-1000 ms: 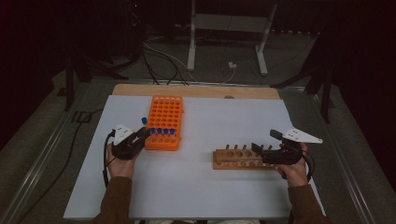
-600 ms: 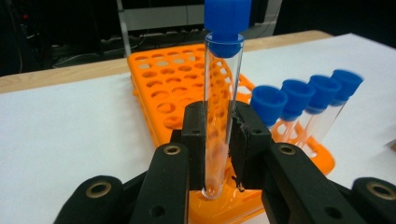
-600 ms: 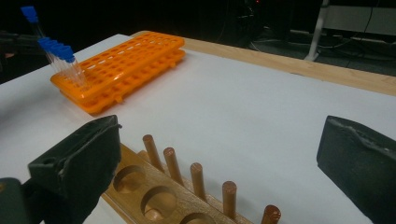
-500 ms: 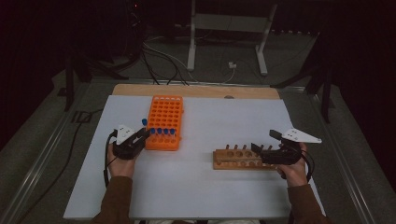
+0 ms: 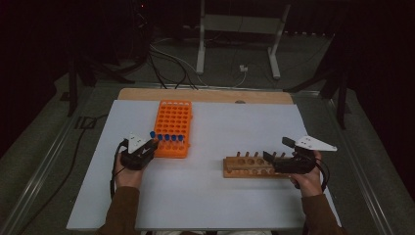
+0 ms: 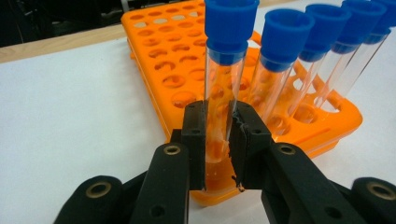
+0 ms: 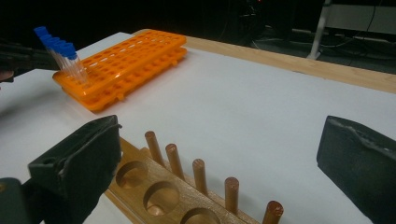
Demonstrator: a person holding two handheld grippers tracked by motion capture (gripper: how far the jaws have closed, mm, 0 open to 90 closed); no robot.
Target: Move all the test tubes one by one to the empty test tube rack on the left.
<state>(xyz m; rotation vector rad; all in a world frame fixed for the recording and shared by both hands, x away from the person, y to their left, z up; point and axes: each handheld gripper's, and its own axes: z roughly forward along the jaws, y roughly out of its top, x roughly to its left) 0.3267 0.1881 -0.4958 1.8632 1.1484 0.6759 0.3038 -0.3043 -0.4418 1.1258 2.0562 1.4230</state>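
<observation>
Little has moved since the earlier frames: both hands are seen where they were, with the left gripper (image 5: pixel 148 148) kept at the near left corner of the orange plastic tube rack (image 5: pixel 173 127) and the right gripper (image 5: pixel 274 161) kept at the right end of the wooden peg rack (image 5: pixel 247 167).

In the left gripper view, the left gripper (image 6: pixel 218 140) is clenched on the clear test tube with a blue cap (image 6: pixel 223 88); its two black pads are pressed against the glass on either side, low on the tube. The tube is held upright at the nearest corner hole of the orange rack (image 6: pixel 173 65), its lower end hidden between the jaws, so it cannot be told whether it sits fully in the hole. Four more blue-capped tubes (image 6: pixel 322 51) are lined up to its right along the near row of the rack.

In the right gripper view, the right gripper (image 7: pixel 219 158) is released, its jaws held wide apart on either side of the wooden rack (image 7: pixel 159 186), with nothing grasped. Round holes and a row of upright wooden pegs (image 7: pixel 200 175) are seen between the jaws.

Both racks are set on a white table top (image 5: pixel 220 196), the orange one far left, the wooden one near right, well apart.
</observation>
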